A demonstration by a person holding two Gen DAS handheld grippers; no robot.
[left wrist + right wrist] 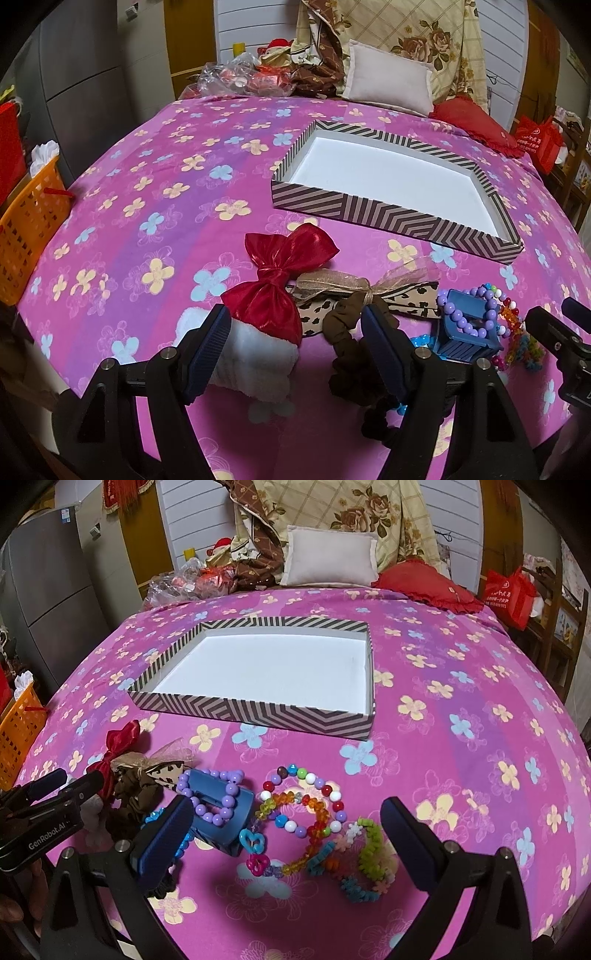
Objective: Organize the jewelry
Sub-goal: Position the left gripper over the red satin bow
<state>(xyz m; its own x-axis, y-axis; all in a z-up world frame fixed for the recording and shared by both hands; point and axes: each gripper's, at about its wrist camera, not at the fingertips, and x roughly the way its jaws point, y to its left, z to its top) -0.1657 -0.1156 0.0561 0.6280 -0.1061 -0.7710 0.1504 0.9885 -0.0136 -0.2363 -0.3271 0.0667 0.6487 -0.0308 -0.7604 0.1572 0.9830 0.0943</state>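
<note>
The left gripper [295, 354] hangs low over the pink flowered bedspread [147, 192] with its fingers spread wide and nothing between the pads; a white fluffy piece [255, 365] and the lower lobe of a red satin bow [280, 273] lie in the gap, and a brown scrunchie [347, 354] lies against the inner side of the right finger. The right gripper [288, 834] is likewise splayed, straddling a heap of bracelets: a round multicoloured bead bracelet [314, 797], an orange crystal one [317, 830], and a green and blue flower-link one [365, 860]. Just beside its left finger sits a blue hair claw [221, 823] with a purple bead bracelet [210, 794] draped over it. Further left lies a leopard-print ribbon bow [369, 295]. Beyond everything, well apart from the pile, the striped shallow box [258, 710] rests on the bedspread, its white inside bare.
</note>
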